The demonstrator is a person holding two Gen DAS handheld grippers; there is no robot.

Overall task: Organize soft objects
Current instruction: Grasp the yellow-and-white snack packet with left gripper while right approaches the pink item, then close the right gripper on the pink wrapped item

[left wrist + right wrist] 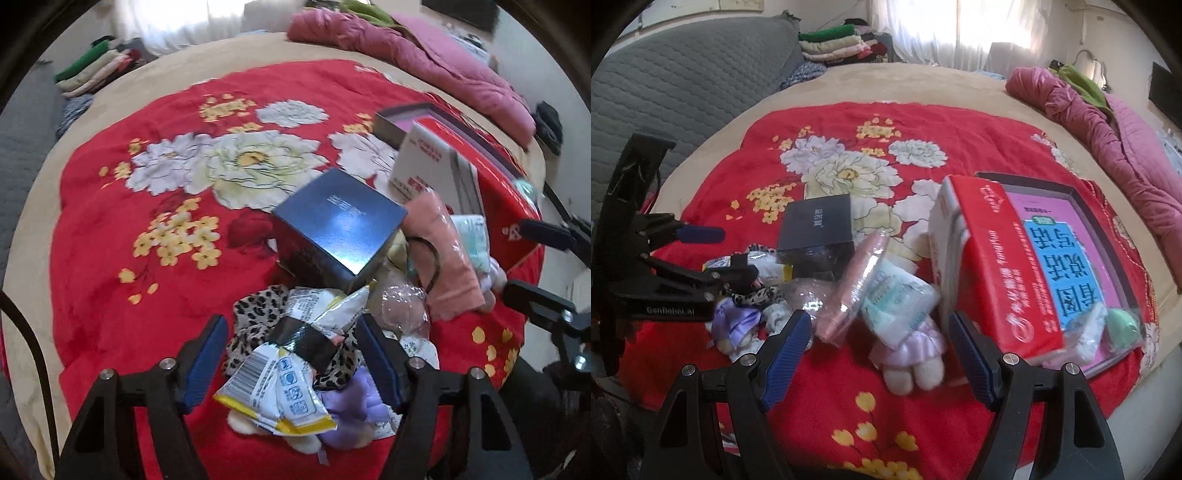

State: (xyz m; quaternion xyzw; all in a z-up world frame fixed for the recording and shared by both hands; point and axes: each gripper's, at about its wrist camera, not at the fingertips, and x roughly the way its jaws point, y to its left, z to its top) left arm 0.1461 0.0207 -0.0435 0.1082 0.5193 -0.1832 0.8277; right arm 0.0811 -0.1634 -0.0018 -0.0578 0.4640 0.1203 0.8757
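Note:
A pile of soft things lies on the red flowered blanket (110, 258). My left gripper (291, 354) is open above a leopard-print cloth (255, 314), a yellow-edged snack packet (273, 391) and a purple-dressed plush (347, 406). My right gripper (879, 350) is open around a plush doll in a pink dress (912, 354), with a wrapped pink towel (857, 280) and a pale green tissue pack (897, 302) just beyond. The pink towel also shows in the left wrist view (439, 258).
A dark blue box (340, 225) stands in the middle of the pile. A red and white carton (990, 266) leans on a dark tray (1086, 206) holding a pink book. Folded clothes (834, 44) and a pink quilt (1108, 133) lie at the bed's far edge.

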